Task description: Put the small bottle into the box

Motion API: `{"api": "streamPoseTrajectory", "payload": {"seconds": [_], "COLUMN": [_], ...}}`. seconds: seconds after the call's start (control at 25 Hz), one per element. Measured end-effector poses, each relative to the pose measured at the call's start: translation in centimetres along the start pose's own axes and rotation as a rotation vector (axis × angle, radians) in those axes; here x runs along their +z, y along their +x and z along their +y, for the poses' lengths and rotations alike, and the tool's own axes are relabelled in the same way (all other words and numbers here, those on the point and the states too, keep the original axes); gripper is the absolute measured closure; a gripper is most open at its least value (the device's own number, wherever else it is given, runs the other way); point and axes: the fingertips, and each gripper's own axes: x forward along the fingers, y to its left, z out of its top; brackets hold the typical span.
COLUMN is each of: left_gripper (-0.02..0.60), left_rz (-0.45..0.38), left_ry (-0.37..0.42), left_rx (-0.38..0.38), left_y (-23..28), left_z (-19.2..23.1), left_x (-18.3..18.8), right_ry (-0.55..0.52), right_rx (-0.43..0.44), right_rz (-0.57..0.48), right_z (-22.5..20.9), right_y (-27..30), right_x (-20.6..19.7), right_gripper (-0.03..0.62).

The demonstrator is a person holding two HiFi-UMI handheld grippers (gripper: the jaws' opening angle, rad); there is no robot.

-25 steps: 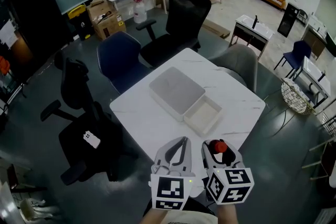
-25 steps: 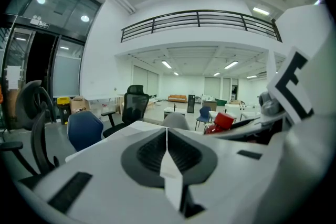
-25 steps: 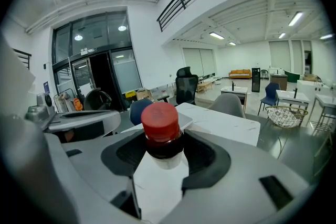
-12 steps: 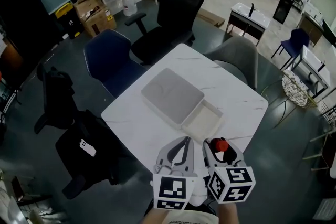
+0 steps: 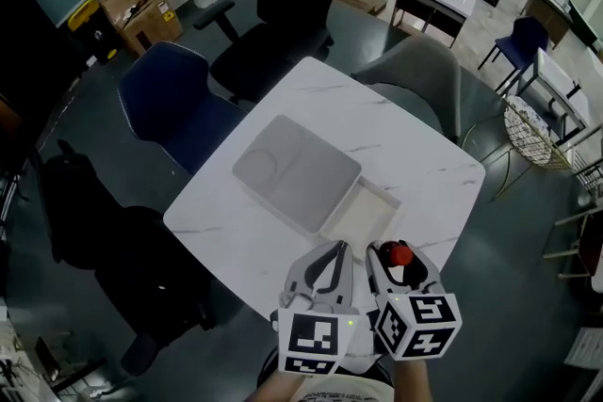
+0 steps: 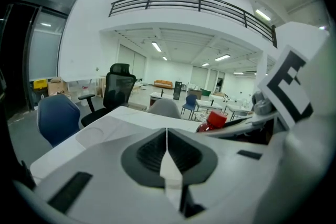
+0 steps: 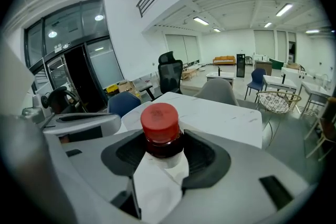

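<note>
Red-capped, the small bottle [image 7: 160, 124] is clasped by the right gripper [image 5: 396, 259], long axis apparently upright, cap uppermost, just short of the box [image 5: 376, 194]. The left gripper [image 5: 334, 251] is held clenched and empty, likewise short of the box.

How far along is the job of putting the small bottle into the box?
Done: the box is open and empty, its grey lid beside it on the table. In hand: the right gripper is shut on the small bottle, short of the box. The left gripper is shut, empty. Left: lower the bottle into the box and release.
</note>
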Motion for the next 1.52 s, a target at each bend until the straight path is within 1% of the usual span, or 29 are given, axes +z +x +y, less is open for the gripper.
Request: {"api": "streamPoseTrajectory", "payload": {"seconds": [0.28, 0.64, 0.96, 1.24, 1.52], "left_gripper": [0.561, 0.561, 0.561, 0.561, 0.561], "left_rz": [0.055, 0.127, 0.174, 0.209, 0.231], "left_ry": [-0.013, -0.040, -0.061, -0.084, -0.103], "left_rx": [-0.056, -0.114, -0.124, -0.125, -0.123], "left_y": [2.9, 6.2, 8.5, 9.8, 10.8], "left_z": [1.1, 2.0, 3.1, 3.8, 4.5], "left_x": [-1.6, -3.7, -5.3, -6.5, -7.6], "right_ry": [0.031, 0.062, 0.085, 0.098, 0.083], "right_rx": [-0.038, -0.063, -0.085, -0.087, -0.086], "right_rz": [0.054, 0.117, 0.153, 0.188, 0.246], "right_z": [-1.1, -1.7, -2.9, -3.2, -3.3], "right_y": [3.4, 6.8, 9.4, 11.5, 13.3], "right_x": [-1.0, -2.3, -3.0, -3.8, -5.0], "right_gripper": [0.367, 0.367, 0.367, 0.367, 0.367]}}
